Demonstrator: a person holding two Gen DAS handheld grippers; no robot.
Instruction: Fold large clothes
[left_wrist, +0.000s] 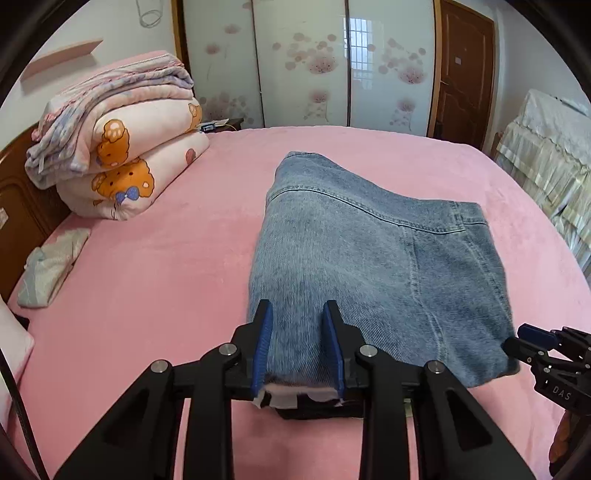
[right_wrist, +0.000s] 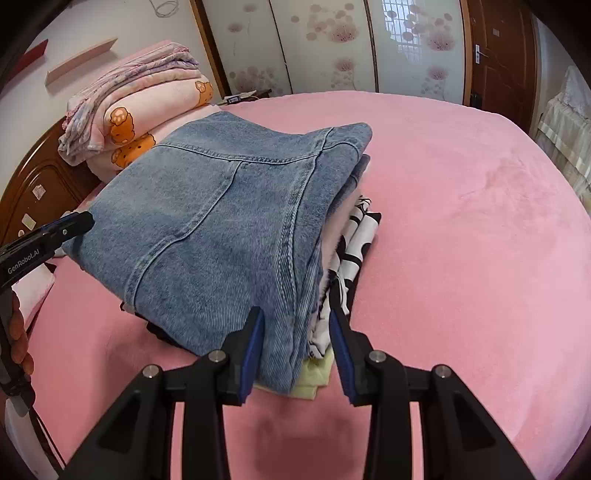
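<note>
The folded jeans (left_wrist: 369, 266) are straddled by both open claws (left (left_wrist: 297, 345), right (right_wrist: 297, 349)), seemingly for squaring atop the stack.

- Pink plush-covered bed (left_wrist: 147, 266)
- Folded cartoon-bear quilts (left_wrist: 122, 147) stacked near the dark wooden headboard (left_wrist: 22, 206)
- Floral frosted-glass wardrobe doors (left_wrist: 306, 62)
- Brown wooden door (left_wrist: 465, 74)

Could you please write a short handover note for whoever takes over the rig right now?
Left gripper: open, fingers straddling the near edge of the folded jeans.
Right gripper: open, at the stack's near right corner.
Jeans lie folded on top of a stack of other clothes on the pink bed.
Done: jeans folded and stacked.
Left: back both grippers off; possibly square the stack.
</note>
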